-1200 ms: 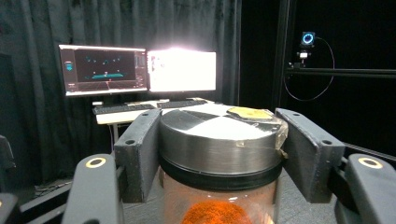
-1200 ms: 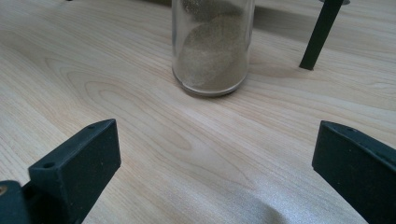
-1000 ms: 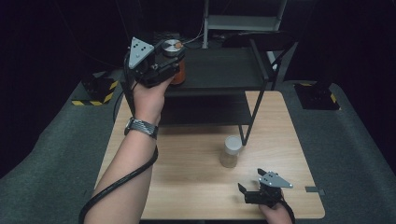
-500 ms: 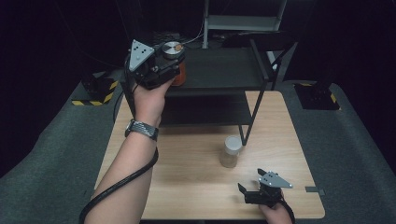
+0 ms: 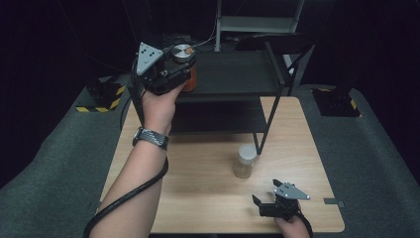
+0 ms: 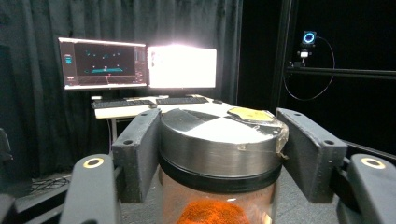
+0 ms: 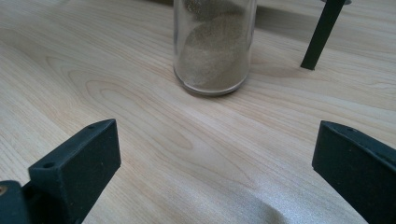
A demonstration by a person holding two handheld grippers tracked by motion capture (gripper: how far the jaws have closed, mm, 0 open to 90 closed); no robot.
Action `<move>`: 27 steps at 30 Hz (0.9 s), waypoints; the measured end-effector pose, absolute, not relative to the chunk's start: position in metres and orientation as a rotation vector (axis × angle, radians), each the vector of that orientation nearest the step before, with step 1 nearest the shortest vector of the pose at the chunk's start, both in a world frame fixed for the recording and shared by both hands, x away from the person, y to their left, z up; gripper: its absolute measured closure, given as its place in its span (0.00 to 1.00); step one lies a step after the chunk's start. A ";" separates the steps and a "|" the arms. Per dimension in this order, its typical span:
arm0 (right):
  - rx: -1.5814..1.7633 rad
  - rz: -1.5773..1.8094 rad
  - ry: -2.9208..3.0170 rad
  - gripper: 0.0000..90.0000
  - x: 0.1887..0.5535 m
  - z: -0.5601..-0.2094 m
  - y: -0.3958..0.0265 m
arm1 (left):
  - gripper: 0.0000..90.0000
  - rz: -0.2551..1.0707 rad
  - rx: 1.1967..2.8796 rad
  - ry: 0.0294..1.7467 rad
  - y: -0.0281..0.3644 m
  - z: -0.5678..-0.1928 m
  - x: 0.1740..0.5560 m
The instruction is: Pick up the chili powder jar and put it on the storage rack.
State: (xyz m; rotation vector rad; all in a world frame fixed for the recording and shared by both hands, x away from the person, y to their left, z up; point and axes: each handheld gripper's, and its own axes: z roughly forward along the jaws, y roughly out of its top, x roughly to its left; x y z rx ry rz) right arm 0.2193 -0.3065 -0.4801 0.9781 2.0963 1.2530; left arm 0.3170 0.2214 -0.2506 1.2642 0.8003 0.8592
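Jaws of the left gripper (image 5: 184, 74) clamp the orange-powder jar (image 6: 219, 158) below its metal lid, held upright over the shelf (image 5: 233, 74) — likely for placing; right gripper (image 5: 271, 204) rests wide, beige jar (image 7: 215, 44) ahead.

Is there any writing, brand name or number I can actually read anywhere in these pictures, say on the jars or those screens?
None can be read.
Left monitor: graphics and small marks, too blurred to read.
Right monitor: glared white, nothing legible.
Orange-powder jar in the left gripper: a yellow sticker on the lid, no legible print.
Beige-powder jar on the table: no label visible.
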 end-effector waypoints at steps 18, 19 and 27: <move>0.973 1.232 2.101 0.00 0.219 -0.479 -0.304 | 0.00 0.856 1.280 0.825 0.227 -0.253 0.294; 0.973 1.232 2.101 0.00 0.219 -0.479 -0.304 | 0.00 0.856 1.280 0.825 0.227 -0.253 0.294; 0.967 1.222 2.097 0.00 0.218 -0.479 -0.302 | 0.00 0.854 1.304 0.806 0.227 -0.254 0.282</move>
